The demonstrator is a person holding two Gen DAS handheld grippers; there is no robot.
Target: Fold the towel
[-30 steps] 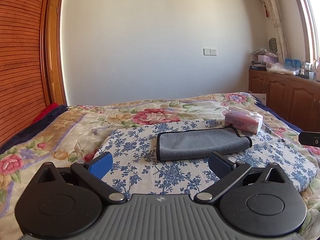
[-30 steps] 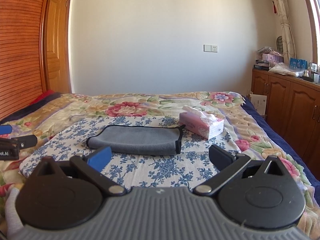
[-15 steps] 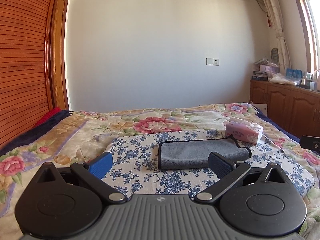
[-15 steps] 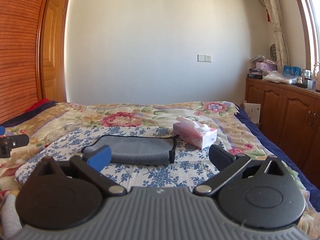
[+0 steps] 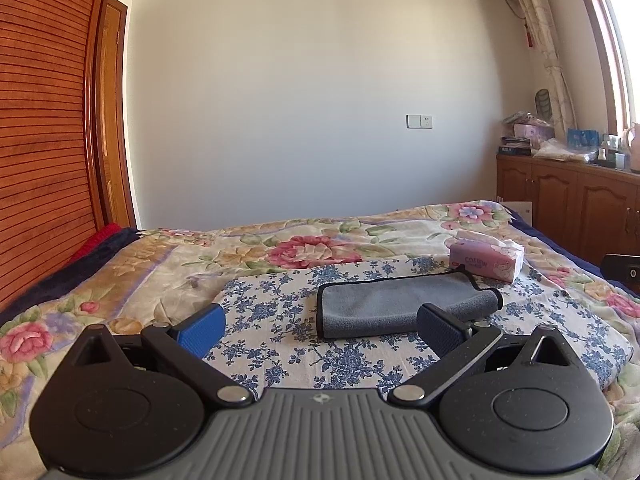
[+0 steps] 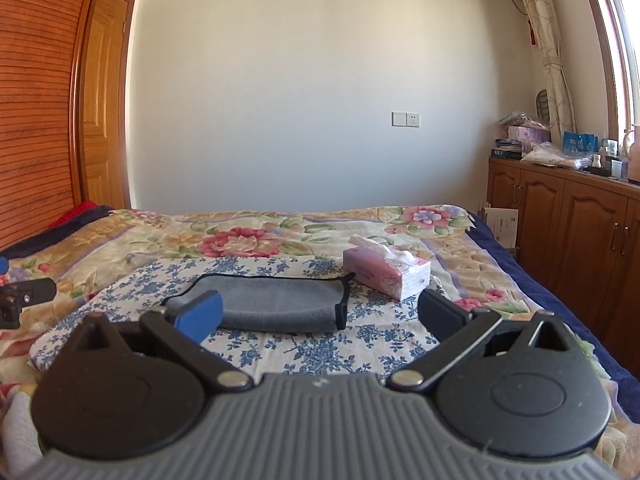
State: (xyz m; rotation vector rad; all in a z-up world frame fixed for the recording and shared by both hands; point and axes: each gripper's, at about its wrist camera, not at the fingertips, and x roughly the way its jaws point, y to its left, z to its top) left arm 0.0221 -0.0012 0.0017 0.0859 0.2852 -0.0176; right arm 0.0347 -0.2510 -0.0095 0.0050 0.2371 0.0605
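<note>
Folded grey towel (image 5: 400, 306) lies mid-bed (image 5: 160, 264); left tool (image 5: 320, 326) and right tool (image 6: 320, 314), both spread wide, grip nothing.

Bright daylight pours in from the window (image 5: 618, 52) at far right, blown out to white glare along its frame. The white wall (image 6: 312, 92) is evenly lit, the bed (image 5: 320, 248) softly so, with a faint shadow under the folded grey towel (image 6: 280, 304). Fisheye bending curves the slatted wardrobe door (image 5: 44, 128) at left. Both views are sharp, with mild grain.
</note>
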